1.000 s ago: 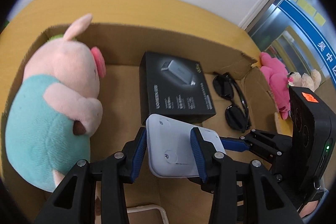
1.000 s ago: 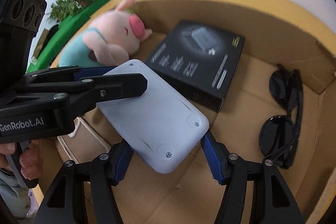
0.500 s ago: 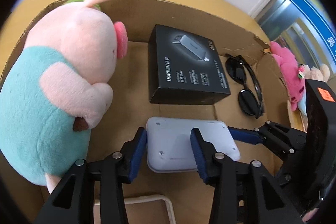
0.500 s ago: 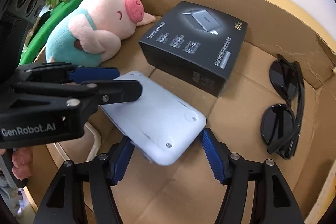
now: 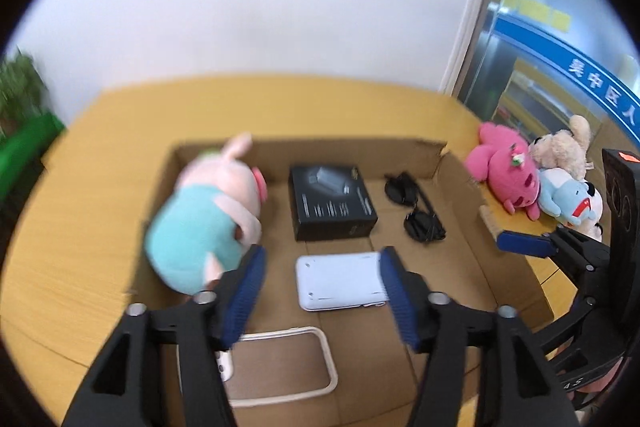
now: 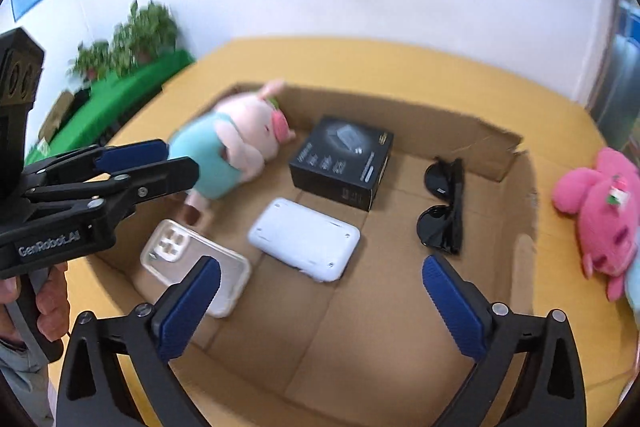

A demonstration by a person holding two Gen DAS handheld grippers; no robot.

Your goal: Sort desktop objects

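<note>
Both the left tool (image 5: 320, 291) and the right tool (image 6: 320, 303) are opening, empty, above the white device (image 6: 304, 239) lying in the cardboard box (image 6: 400, 327).

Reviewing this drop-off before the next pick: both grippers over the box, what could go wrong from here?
1. The cardboard box is crowded: white device, phone case, black box, sunglasses. Another drop could land on the sunglasses.
2. Left gripper and right gripper, jaws opening and empty, sit close together and may collide.
</note>
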